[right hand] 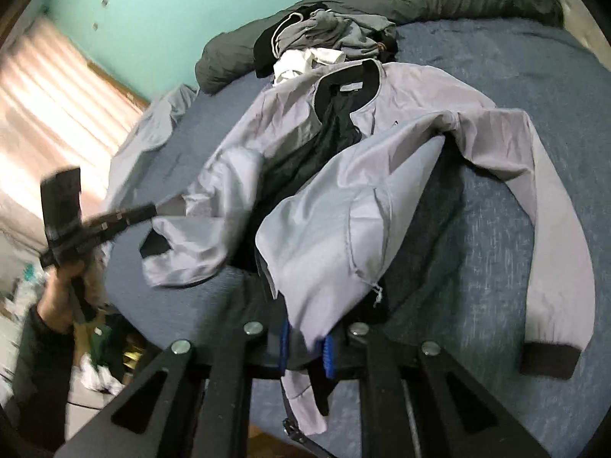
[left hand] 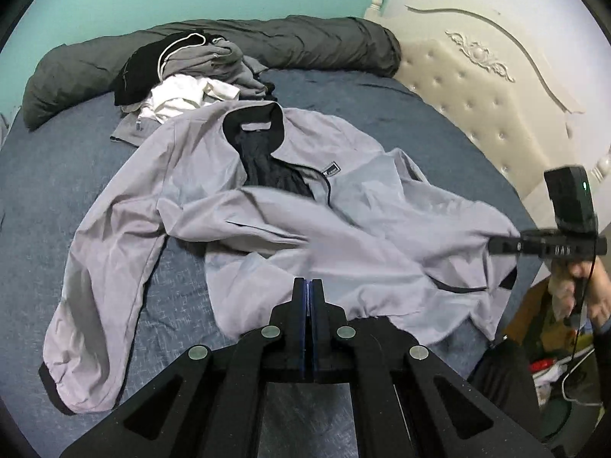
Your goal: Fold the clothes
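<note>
Now your right gripper (right hand: 307,347) clamps the jacket (right hand: 328,221) hem, and your left gripper (left hand: 310,294) is shut on its other hem corner, likely to lift and spread it. Beyond the jacket's collar sits the clothes pile (left hand: 191,72) on the bed (left hand: 57,160).

Grey jacket (left hand: 267,206) sprawls beyond closed left tongs (left hand: 309,286).
</note>
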Available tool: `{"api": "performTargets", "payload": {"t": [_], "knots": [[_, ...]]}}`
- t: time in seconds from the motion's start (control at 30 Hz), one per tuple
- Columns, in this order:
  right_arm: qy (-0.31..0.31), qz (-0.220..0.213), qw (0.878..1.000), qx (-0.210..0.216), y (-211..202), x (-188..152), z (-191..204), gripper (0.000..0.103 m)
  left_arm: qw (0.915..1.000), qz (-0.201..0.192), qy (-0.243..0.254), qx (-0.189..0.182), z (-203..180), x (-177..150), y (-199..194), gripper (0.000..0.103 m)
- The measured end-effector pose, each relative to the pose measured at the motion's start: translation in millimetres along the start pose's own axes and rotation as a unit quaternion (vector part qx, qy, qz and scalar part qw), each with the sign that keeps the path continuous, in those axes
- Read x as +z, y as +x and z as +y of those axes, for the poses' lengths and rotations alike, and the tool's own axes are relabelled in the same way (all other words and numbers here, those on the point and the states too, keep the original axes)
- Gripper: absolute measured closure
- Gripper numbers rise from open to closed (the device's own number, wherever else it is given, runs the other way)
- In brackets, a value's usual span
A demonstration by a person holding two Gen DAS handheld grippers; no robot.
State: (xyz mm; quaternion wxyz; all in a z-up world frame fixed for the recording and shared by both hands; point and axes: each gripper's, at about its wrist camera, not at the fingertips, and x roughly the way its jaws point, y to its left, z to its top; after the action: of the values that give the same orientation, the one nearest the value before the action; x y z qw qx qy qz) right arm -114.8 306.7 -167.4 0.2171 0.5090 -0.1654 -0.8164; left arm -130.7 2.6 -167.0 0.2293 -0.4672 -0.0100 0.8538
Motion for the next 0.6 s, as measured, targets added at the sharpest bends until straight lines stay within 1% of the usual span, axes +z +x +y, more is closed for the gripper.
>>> {"api": "performTargets", "payload": {"t": [0.1,0.17,0.27,0.33,0.4,0.47,0.53,0.57,0.6], "knots": [[0.030,0.004,0.999,-0.015,8,-8,-21,0.091,0.9996,0.020,-0.018,-0.004,7,-16,18,0.102],[0.050,0.013,0.998,-0.032,22,-15,-38,0.090,0.9987,0.040,-0.033,-0.006,13,-31,33,0.102],[0.077,0.033,0.995,-0.052,48,-27,-60,0.088,0.9966,0.072,-0.040,0.003,21,-53,56,0.101],[0.092,0.045,0.993,-0.064,62,-33,-74,0.087,0.9953,0.084,-0.047,0.003,27,-65,67,0.101],[0.091,0.048,0.991,-0.081,68,-36,-81,0.086,0.9948,0.088,-0.051,0.000,32,-72,70,0.101],[0.081,0.043,0.990,-0.103,67,-37,-84,0.080,0.9949,0.087,-0.052,0.002,37,-77,68,0.100],[0.058,0.025,0.989,-0.131,55,-36,-79,0.067,0.9955,0.079,-0.051,0.004,42,-80,59,0.099],[0.045,0.010,0.989,-0.139,48,-34,-76,0.065,0.9959,0.075,-0.051,0.005,46,-81,54,0.096],[0.032,-0.005,0.989,-0.145,40,-33,-73,0.063,0.9960,0.071,-0.054,0.006,49,-83,50,0.090]]}}
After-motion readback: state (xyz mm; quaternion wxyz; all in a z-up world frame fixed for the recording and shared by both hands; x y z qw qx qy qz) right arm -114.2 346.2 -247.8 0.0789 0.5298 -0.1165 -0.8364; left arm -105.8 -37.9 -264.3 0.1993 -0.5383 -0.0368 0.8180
